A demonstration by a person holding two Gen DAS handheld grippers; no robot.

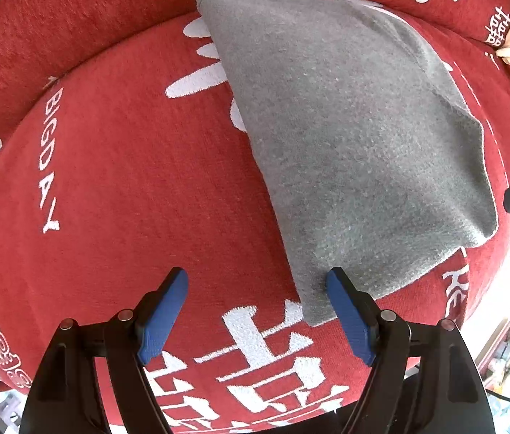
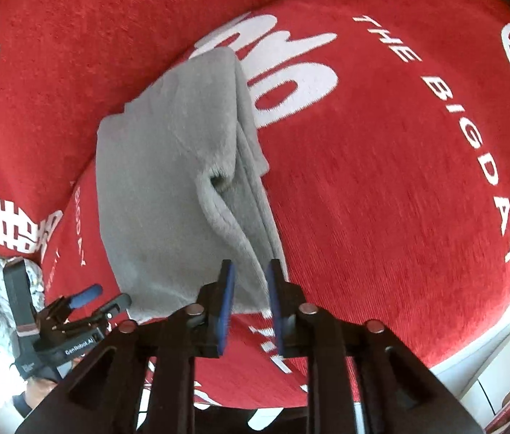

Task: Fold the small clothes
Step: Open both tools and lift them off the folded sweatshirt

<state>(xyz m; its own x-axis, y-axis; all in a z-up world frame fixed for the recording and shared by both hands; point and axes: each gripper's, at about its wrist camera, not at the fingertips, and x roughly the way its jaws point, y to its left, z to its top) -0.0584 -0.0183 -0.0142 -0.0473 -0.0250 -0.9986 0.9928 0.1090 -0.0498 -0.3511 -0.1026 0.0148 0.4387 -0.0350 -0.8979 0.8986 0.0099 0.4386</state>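
Lying folded on the red cushion (image 1: 117, 166) with white lettering, the grey cloth (image 1: 349, 137) has its near corner beside the left gripper (image 1: 256, 313), whose jaws stand wide and empty; the right gripper (image 2: 249, 302) is parted narrowly around the cloth's edge without pressing it
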